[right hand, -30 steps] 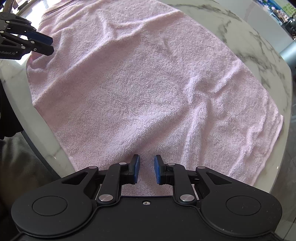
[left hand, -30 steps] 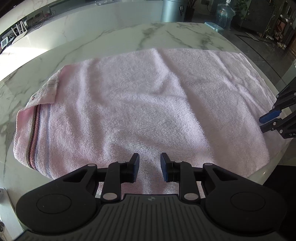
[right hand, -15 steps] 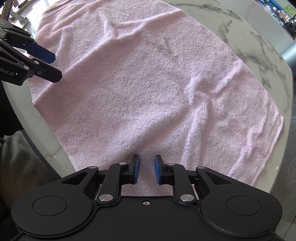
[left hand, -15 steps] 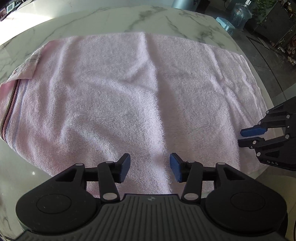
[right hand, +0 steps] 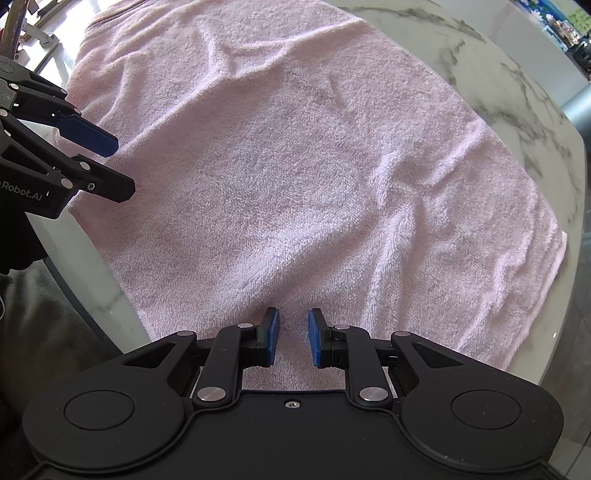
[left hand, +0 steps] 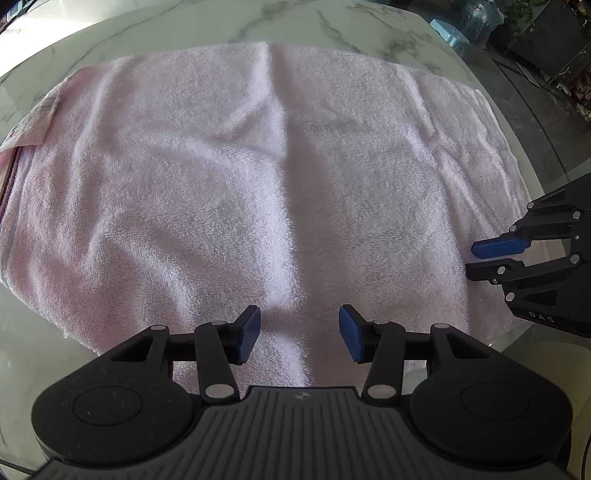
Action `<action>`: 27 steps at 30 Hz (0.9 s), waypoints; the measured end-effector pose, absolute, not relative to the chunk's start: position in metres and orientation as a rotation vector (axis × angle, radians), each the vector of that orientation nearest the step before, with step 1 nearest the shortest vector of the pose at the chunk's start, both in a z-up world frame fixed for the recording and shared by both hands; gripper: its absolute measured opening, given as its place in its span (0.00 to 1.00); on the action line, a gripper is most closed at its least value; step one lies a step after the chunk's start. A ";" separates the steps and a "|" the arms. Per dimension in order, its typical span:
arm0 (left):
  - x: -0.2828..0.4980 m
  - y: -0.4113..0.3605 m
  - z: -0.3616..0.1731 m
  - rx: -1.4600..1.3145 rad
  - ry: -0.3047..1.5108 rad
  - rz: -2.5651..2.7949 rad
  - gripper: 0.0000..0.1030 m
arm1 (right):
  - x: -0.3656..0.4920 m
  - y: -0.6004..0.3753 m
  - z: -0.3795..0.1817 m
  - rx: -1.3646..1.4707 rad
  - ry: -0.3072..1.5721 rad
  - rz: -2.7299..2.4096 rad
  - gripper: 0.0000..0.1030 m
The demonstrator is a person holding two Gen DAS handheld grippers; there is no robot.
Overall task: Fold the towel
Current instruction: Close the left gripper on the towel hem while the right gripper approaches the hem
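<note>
A pink terry towel [left hand: 258, 177] lies spread flat on a white marble table, with a striped band and a turned-over corner at its left end. It fills the right wrist view [right hand: 314, 166] too. My left gripper [left hand: 299, 334] is open and empty, low over the towel's near edge. My right gripper [right hand: 293, 339] is open a little and empty, over the near edge close to the towel's right end. It shows in the left wrist view [left hand: 484, 258] at the right, and the left gripper shows in the right wrist view [right hand: 118, 166] at the left.
The round marble table [left hand: 221, 26] curves away behind the towel and its rim [right hand: 576, 258] runs close past the towel's right end. A blue stool [left hand: 448, 31] and clutter stand on the floor beyond.
My left gripper has opened wider and moved right along the near edge, closer to the right gripper. The right gripper has stayed put with the same narrow gap.
</note>
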State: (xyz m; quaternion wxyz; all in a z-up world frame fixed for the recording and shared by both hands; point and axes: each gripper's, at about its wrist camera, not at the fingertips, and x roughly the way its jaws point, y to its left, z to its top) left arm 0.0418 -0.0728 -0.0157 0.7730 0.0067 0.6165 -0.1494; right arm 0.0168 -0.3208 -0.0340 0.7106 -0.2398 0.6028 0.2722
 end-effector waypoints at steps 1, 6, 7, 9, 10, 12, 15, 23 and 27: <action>0.041 -0.074 -0.017 0.019 1.340 -0.323 0.42 | 0.015 -0.323 -0.034 -0.532 1.337 0.604 0.16; 0.040 -0.076 -0.018 0.039 1.329 -0.319 0.36 | 0.007 -0.335 -0.032 -0.529 1.338 0.605 0.16; 0.040 -0.077 -0.018 0.051 1.326 -0.318 0.34 | 0.005 -0.337 -0.032 -0.529 1.338 0.605 0.16; 0.039 -0.077 -0.019 0.057 1.324 -0.323 0.30 | 0.001 -0.342 -0.032 -0.530 1.339 0.604 0.17; 0.039 -0.077 -0.020 0.059 1.324 -0.327 0.27 | -0.001 -0.346 -0.032 -0.530 1.340 0.604 0.17; 0.039 -0.077 -0.021 0.063 1.322 -0.329 0.22 | -0.006 -0.351 -0.032 -0.529 1.341 0.607 0.17; 0.039 -0.075 -0.021 0.072 1.316 -0.335 0.10 | -0.012 -0.357 -0.031 -0.533 1.341 0.610 0.17; 0.034 -0.060 -0.019 0.037 1.307 -0.343 0.04 | -0.020 -0.352 -0.027 -0.602 1.359 0.648 0.17; 0.030 -0.053 -0.019 0.033 1.309 -0.346 0.04 | -0.016 -0.352 -0.012 -0.666 1.324 0.703 0.17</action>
